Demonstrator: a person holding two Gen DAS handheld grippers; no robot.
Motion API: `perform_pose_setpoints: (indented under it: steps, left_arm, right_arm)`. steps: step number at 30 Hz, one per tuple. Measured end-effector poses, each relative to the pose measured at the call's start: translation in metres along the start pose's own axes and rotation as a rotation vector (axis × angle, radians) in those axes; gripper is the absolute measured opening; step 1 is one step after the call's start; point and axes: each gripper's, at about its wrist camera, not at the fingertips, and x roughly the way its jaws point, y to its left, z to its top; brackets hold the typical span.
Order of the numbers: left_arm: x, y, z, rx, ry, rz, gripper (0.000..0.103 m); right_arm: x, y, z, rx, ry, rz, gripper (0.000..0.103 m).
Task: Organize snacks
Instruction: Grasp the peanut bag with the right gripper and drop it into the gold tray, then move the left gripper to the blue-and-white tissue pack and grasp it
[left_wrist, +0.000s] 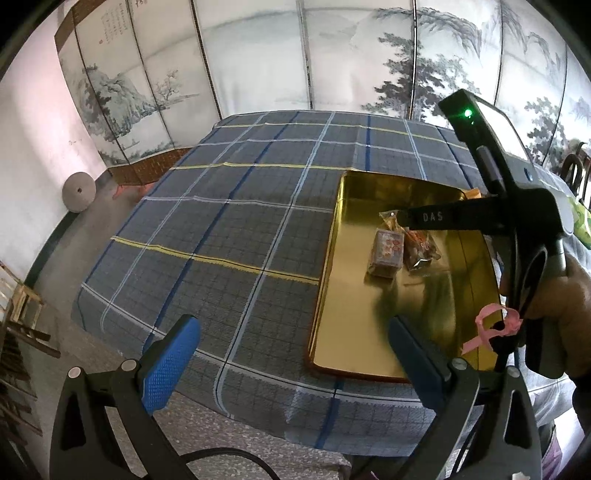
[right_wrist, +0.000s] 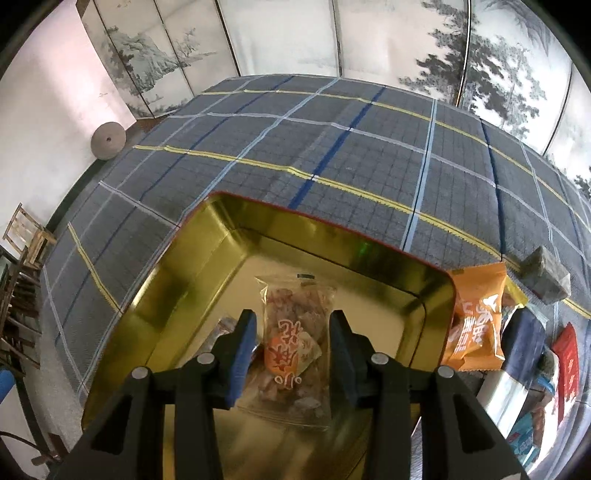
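Centrally, low in the right wrist view, the right gripper (right_wrist: 291, 354) has its blue-padded fingers (right_wrist: 242, 350) spread to either side of a clear snack packet (right_wrist: 295, 347) with orange print. Small gaps show on both sides, so the packet appears released, not pinched, and lies on the floor of the gold tin (right_wrist: 207, 236). The left wrist view, at centre right, shows the same packet beside a small wrapped square snack (left_wrist: 386, 254) in the tin, under the right gripper's tips.

At the bottom of the left wrist view the left gripper (left_wrist: 291, 354) is spread wide with nothing between its fingers, poised over the near edge of the plaid tablecloth (left_wrist: 221, 221).

The step in hand is judged to be depositing a packet in the tin. At the right edge of the right wrist view an orange packet (right_wrist: 476, 325) leans at the tin's outer corner, with further snacks (right_wrist: 535, 354) beyond. The next move calls for lifting clear, then reaching right for one of these.
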Motion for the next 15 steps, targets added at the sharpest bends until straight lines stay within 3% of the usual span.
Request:
perform_pose_setpoints:
  steps: [15]
  left_arm:
    - [-0.004, -0.011, 0.000, 0.038, -0.015, 0.018, 0.101]
  right_arm:
    - [-0.053, 0.003, -0.024, 0.007, -0.175, 0.128, 0.042]
